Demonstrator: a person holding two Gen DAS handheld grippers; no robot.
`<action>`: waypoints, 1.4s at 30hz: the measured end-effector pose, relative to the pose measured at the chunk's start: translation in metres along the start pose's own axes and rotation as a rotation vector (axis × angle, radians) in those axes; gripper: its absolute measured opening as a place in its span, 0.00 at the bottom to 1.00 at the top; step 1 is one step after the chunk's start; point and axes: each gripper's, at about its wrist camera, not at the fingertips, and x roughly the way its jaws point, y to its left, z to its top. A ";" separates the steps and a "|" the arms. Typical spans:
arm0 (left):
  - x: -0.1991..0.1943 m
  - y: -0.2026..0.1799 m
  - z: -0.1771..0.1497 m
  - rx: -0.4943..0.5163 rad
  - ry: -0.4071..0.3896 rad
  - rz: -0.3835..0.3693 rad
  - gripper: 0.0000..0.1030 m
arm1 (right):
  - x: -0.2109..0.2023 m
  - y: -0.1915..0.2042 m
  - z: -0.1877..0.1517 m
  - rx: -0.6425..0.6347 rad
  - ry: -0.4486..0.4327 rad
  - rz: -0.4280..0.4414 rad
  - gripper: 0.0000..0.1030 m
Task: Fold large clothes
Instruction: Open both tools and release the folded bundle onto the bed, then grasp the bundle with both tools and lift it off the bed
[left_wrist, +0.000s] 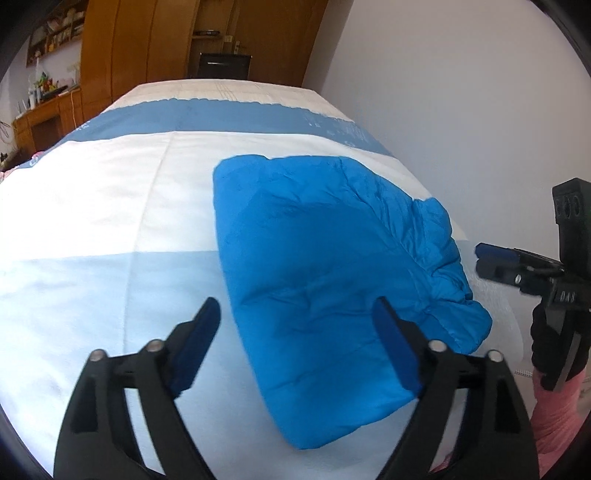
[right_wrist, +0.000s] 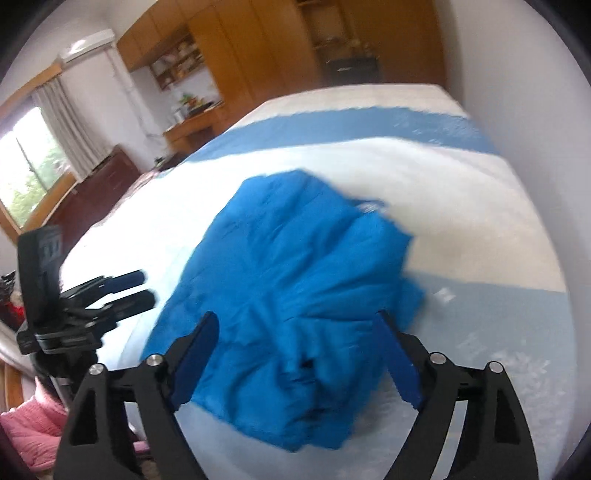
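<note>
A bright blue puffy jacket (left_wrist: 332, 277) lies folded into a thick bundle on the bed (left_wrist: 110, 221), toward its right side. My left gripper (left_wrist: 295, 306) hovers open above the bundle's near left edge, with nothing between its pads. The right wrist view is blurred. In it the jacket (right_wrist: 295, 266) lies under my right gripper (right_wrist: 296, 316), which is open and holds nothing. Each gripper shows in the other's view: the right gripper (left_wrist: 480, 258) beside the jacket's right edge, the left gripper (right_wrist: 147, 287) to the jacket's left.
The bed cover (right_wrist: 461, 221) is white with blue bands. A white wall (left_wrist: 461, 110) runs close along the bed's right side. Wooden wardrobes (left_wrist: 147, 44) and a desk (left_wrist: 40, 118) stand beyond the bed's far end. A window (right_wrist: 29, 166) is at left. A pink sleeve (left_wrist: 557, 417) shows behind the right gripper.
</note>
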 end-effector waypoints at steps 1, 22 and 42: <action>-0.001 0.002 -0.001 -0.003 -0.001 -0.006 0.84 | -0.001 -0.005 0.000 0.016 -0.004 0.002 0.88; 0.077 0.020 -0.002 -0.086 0.176 -0.208 0.96 | 0.083 -0.086 -0.012 0.301 0.135 0.374 0.97; 0.114 0.043 -0.008 -0.173 0.247 -0.477 0.98 | 0.110 -0.079 -0.030 0.385 0.214 0.387 0.97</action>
